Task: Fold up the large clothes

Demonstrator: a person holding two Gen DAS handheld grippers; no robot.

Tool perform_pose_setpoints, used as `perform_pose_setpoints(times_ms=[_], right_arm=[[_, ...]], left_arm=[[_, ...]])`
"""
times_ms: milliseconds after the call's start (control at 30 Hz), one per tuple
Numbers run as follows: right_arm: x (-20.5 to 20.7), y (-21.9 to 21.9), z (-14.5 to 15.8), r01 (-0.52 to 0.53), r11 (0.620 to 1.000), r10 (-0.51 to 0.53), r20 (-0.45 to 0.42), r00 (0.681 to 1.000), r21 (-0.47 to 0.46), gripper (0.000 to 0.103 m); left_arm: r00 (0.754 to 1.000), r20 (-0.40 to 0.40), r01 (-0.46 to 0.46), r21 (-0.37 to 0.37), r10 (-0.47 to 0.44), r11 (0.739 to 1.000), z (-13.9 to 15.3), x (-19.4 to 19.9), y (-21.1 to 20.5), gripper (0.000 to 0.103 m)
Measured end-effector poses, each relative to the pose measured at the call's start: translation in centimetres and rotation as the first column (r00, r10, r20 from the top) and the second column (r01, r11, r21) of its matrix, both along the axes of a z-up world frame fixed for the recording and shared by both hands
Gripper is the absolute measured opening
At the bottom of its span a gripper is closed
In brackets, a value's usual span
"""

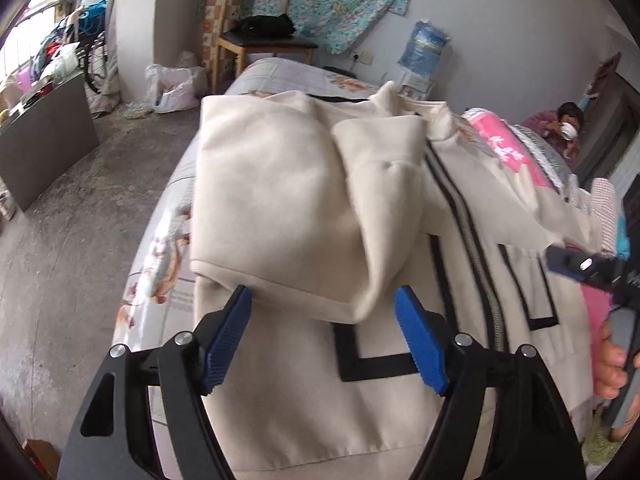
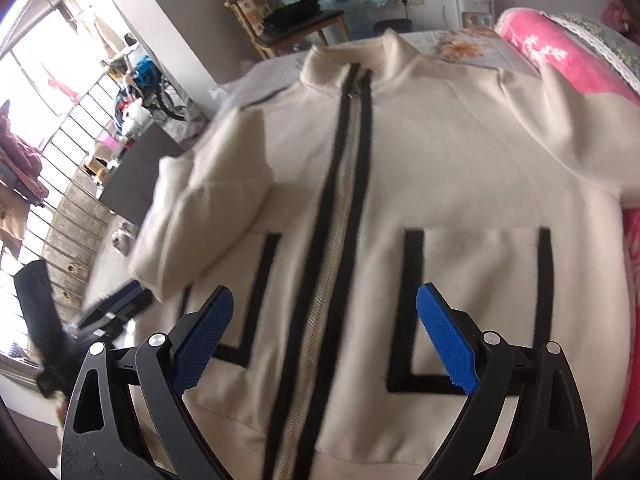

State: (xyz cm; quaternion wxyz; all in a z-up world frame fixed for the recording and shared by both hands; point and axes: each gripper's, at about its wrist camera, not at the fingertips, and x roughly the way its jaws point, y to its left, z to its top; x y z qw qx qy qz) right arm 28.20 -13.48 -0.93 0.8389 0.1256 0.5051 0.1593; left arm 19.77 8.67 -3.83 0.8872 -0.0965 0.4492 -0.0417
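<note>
A cream zip-up jacket [image 1: 280, 184] with black trim lies front up on the bed [image 1: 168, 248]. Its left sleeve [image 1: 288, 200] is folded across the body. The sleeve's cuff end lies between the blue pads [image 1: 230, 336] of my left gripper [image 1: 326, 320], which is open and not pressing on it. My right gripper [image 2: 324, 332] is open above the zipper [image 2: 340, 208] near the hem, between the two black-edged pockets [image 2: 480, 300]. The right gripper also shows at the edge of the left wrist view, with a hand [image 1: 610, 360] on it.
A pink blanket [image 2: 560, 52] lies along the bed's right side. A wooden chair [image 1: 260, 40] with a black bag, a water bottle [image 1: 424, 48] and a plastic bag [image 1: 172, 84] stand beyond the bed. A person [image 1: 566, 124] sits far right. Concrete floor and a dark board [image 1: 44, 140] are left.
</note>
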Motion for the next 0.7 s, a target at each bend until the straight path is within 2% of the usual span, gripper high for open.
perform_pose_setpoints(times_ms=[100, 200, 400, 433, 500, 567, 633, 700], right_arm=[[4.4, 2.1, 1.6, -0.056, 0.996, 0.056, -0.008, 0.998, 0.073, 0.089], [10.1, 4.1, 0.8, -0.060, 0.988, 0.075, -0.106, 0.992, 0.140, 0.089], [19.3, 7.6, -2.5, 0.002, 0.992, 0.030, -0.245, 0.969, 0.129, 0.084], [20.2, 8.0, -3.2, 0.009, 0.991, 0.027, -0.269, 0.963, 0.133, 0.080], [21.5, 8.7, -4.7, 0.013, 0.989, 0.036, -0.326, 0.945, 0.146, 0.062], [21.7, 9.3, -5.9, -0.013, 0.979, 0.094, -0.394, 0.914, 0.204, 0.021], [20.4, 9.3, -5.4, -0.058, 0.950, 0.182, -0.393, 0.901, 0.306, 0.015], [18.4, 8.9, -3.7, -0.154, 0.923, 0.277, -0.331, 0.902, 0.353, 0.014]], left_arm=[[0.996, -0.042, -0.071, 0.066, 0.074, 0.995, -1.4, 0.9, 1.0, 0.072], [0.994, -0.041, -0.103, 0.069, 0.106, 0.992, -1.9, 1.1, 1.2, 0.072], [0.992, -0.041, -0.118, 0.100, 0.122, 0.988, -2.2, 1.6, 1.2, 0.072], [0.992, -0.040, -0.116, 0.100, 0.120, 0.988, -2.2, 1.7, 1.2, 0.072], [0.993, -0.032, -0.107, 0.087, 0.110, 0.990, -2.0, 1.5, 1.3, 0.072], [0.996, -0.011, -0.091, 0.052, 0.092, 0.994, -1.6, 1.1, 1.7, 0.072], [0.996, 0.034, -0.080, -0.002, 0.080, 0.997, -0.7, 0.5, 2.2, 0.072], [0.994, 0.086, -0.058, -0.043, 0.061, 0.997, 0.4, -0.1, 2.4, 0.072]])
